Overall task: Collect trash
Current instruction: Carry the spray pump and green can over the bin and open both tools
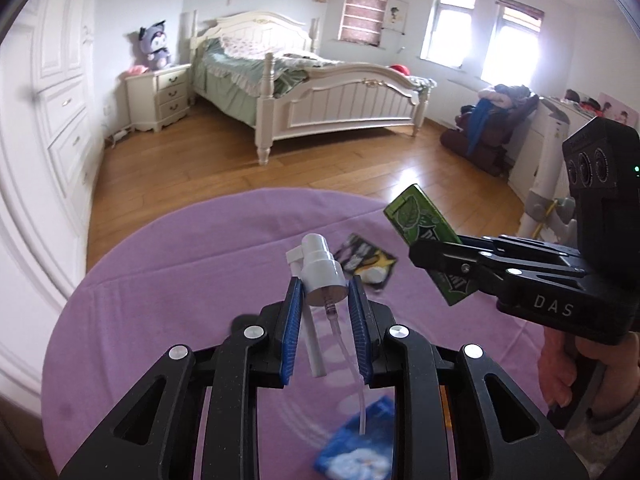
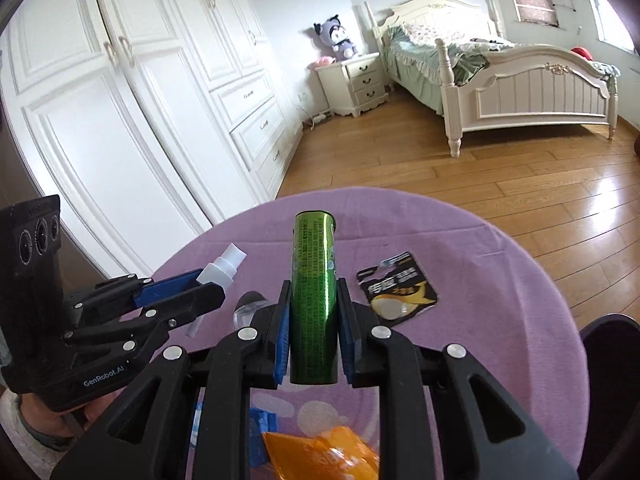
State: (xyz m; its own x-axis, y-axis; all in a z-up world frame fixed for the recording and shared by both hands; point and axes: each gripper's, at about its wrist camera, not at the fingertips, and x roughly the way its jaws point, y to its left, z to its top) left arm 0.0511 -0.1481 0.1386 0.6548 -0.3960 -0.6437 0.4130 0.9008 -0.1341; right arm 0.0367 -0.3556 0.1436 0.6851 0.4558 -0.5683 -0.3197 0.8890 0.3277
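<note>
My left gripper point(image 1: 325, 286) is shut on a white spray pump head point(image 1: 320, 266), whose thin tube hangs down between the blue pads above the purple tablecloth point(image 1: 168, 280). The same gripper point(image 2: 212, 280) shows at the left of the right wrist view, the pump head point(image 2: 224, 266) poking out of it. My right gripper point(image 2: 314, 284) is shut on a flat green gum box point(image 2: 314, 280), held lengthwise off the table. From the left wrist view the right gripper point(image 1: 430, 254) holds that box point(image 1: 420, 216) tilted at the right.
A black and yellow wrapper point(image 2: 400, 290) lies on the cloth point(image 2: 480, 280). A blue packet point(image 1: 360, 444) and an orange packet point(image 2: 320, 456) lie near the front edge. A dark bin rim point(image 2: 612, 360) is at right. Beyond are wooden floor, a bed point(image 1: 340, 96) and a wardrobe point(image 2: 120, 100).
</note>
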